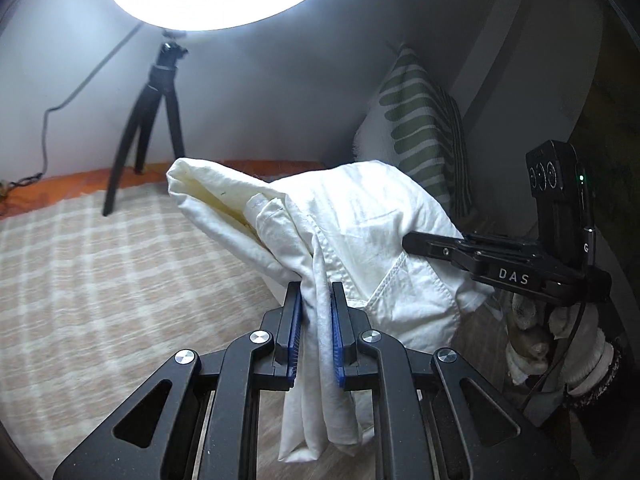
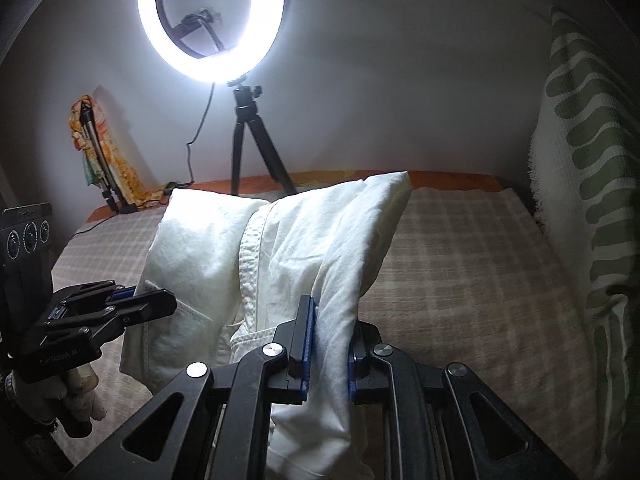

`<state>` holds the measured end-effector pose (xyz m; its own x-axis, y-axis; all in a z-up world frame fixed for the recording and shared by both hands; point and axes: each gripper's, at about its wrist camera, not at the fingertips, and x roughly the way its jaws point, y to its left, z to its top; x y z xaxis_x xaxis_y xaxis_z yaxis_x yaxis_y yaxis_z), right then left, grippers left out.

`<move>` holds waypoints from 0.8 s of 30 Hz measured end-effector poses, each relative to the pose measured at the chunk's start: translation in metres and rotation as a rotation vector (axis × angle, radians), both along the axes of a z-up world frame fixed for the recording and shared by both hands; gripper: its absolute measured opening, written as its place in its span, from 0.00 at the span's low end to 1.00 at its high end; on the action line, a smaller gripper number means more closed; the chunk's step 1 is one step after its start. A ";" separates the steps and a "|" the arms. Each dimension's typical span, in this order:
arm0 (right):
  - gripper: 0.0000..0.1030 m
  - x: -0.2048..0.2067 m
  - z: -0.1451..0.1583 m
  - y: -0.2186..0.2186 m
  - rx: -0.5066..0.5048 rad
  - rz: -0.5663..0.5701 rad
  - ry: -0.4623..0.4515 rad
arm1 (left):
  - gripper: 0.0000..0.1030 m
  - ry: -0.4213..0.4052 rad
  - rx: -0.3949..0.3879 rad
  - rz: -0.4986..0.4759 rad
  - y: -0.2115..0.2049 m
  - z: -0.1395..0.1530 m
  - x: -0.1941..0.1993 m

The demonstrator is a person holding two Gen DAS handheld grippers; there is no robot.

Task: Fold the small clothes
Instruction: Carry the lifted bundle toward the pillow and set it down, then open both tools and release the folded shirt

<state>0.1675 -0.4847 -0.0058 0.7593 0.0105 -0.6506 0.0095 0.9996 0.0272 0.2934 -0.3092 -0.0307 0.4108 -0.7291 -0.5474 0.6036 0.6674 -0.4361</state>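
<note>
White cotton garment w/ stitched pocket is hanging above beige checked bedspread, far end draping toward it. Left gripper jaws are pinching a bunched edge; right gripper jaws are clamping another edge. Ring light on black tripod is glowing at far wall; green-patterned pillow is leaning at right.

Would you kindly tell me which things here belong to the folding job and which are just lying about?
In the job:
- white garment, held up over the bed
- left gripper, shut on it
- right gripper, shut on it
- checked bedcover

Just about:
- ring light
- tripod
- green-patterned pillow
</note>
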 end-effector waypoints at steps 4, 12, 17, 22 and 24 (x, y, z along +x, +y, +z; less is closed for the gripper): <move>0.11 0.015 -0.003 -0.025 -0.033 -0.038 0.009 | 0.11 0.011 0.002 0.000 -0.023 -0.012 0.013; 0.10 0.044 -0.014 -0.063 -0.084 -0.106 0.027 | 0.11 0.023 0.029 0.014 -0.050 -0.029 0.039; 0.18 0.061 -0.032 -0.081 -0.160 -0.202 0.071 | 0.18 -0.011 0.178 0.065 -0.052 -0.036 0.044; 0.28 0.062 -0.033 -0.096 -0.201 -0.337 0.071 | 0.48 -0.028 0.255 0.128 -0.038 -0.035 0.041; 0.31 0.058 -0.029 -0.101 -0.187 -0.351 0.060 | 0.51 -0.035 0.260 0.150 -0.028 -0.032 0.039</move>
